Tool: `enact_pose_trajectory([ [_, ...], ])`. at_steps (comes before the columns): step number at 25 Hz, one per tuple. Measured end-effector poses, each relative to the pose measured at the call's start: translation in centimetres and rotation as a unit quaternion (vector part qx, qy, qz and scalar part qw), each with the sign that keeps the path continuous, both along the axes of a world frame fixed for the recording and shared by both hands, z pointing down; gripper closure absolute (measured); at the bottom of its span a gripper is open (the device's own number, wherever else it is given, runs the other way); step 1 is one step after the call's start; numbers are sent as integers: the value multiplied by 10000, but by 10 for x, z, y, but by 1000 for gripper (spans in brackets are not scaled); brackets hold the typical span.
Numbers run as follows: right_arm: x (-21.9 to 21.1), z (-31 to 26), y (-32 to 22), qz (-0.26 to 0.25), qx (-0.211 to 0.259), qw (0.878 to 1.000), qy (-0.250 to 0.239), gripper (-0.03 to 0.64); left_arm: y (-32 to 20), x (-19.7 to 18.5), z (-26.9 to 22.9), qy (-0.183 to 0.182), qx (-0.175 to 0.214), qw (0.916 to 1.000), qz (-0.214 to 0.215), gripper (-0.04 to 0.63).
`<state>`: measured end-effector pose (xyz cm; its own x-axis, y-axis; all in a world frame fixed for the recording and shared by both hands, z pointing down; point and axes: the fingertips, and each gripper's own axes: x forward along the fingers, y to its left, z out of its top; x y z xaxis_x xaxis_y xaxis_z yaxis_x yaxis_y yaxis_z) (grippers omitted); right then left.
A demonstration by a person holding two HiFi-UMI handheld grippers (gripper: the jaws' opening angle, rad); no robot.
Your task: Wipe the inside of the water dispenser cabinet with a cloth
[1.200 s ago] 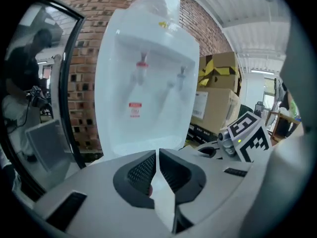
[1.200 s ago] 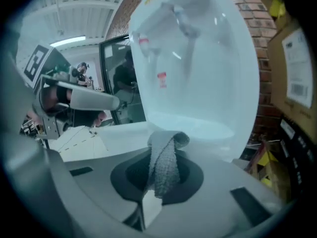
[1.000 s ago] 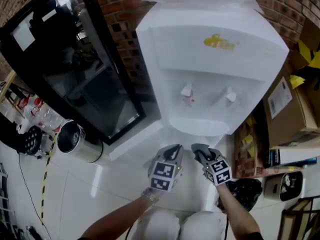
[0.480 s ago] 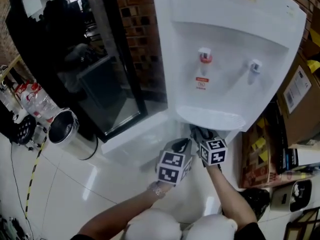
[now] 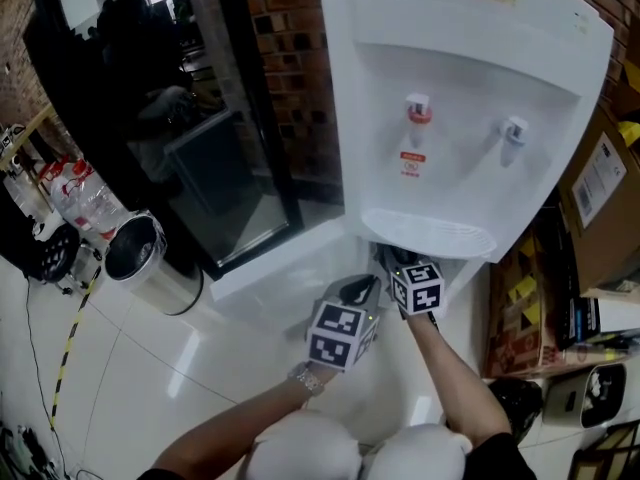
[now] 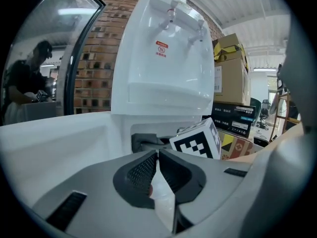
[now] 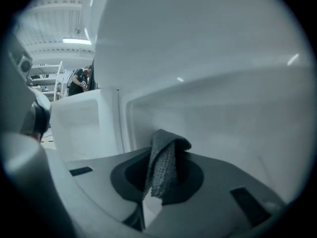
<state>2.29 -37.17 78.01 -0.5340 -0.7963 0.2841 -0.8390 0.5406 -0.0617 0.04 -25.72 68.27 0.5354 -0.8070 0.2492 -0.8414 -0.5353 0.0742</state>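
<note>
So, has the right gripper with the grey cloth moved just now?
Yes: the right gripper moved forward, from short of the white water dispenser's drip tray to under it.

We see a round shiny metal bin [image 5: 158,271] beside a black-framed glass door [image 5: 205,173], with brown cardboard boxes [image 5: 603,230] at the far right.

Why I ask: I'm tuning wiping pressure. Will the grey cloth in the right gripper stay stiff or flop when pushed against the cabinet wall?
Probably floppy: the cloth folds over and droops beyond the right gripper, shut on it. Its coarse knit looks light and should drag, not slide, on the smooth cabinet wall. It may bunch when pushed.
</note>
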Motion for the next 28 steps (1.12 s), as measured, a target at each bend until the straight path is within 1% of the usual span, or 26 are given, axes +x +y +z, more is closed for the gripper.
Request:
enact_pose_trajectory([
  [4, -8, 44, 12, -199, -493, 9984, 185, 595, 3, 2, -2, 14, 24, 10000, 67, 572],
  [7, -11, 76, 24, -385, -888, 9946, 379, 595, 4, 0, -3, 71, 1, 9999, 79, 572],
  [9, -9, 81, 28, -422, -1004, 9933, 381, 595, 5, -1, -2, 122, -17, 9999, 74, 572],
  [11, -3, 68, 27, -346, -910, 9950, 231, 595, 5, 0, -3, 172, -19, 9998, 83, 572],
  [15, 14, 13, 13, -33, -370, 9992, -149, 595, 6, 1, -4, 252, -21, 9996, 100, 572],
  [18, 19, -16, 4, 113, -9, 9997, -231, 595, 8, 0, -5, 244, -10, 9996, 123, 572],
  [20, 15, -18, -1, 117, 73, 9997, -184, 595, 8, -3, -6, 224, -3, 9997, 112, 572],
  [23, 3, 0, -3, -20, -79, 10000, -12, 595, 8, -8, -8, 201, 2, 9998, 66, 572],
  [28, -15, 65, 15, -429, -732, 9949, 537, 595, 8, -10, -11, 259, 23, 9997, 49, 572],
])
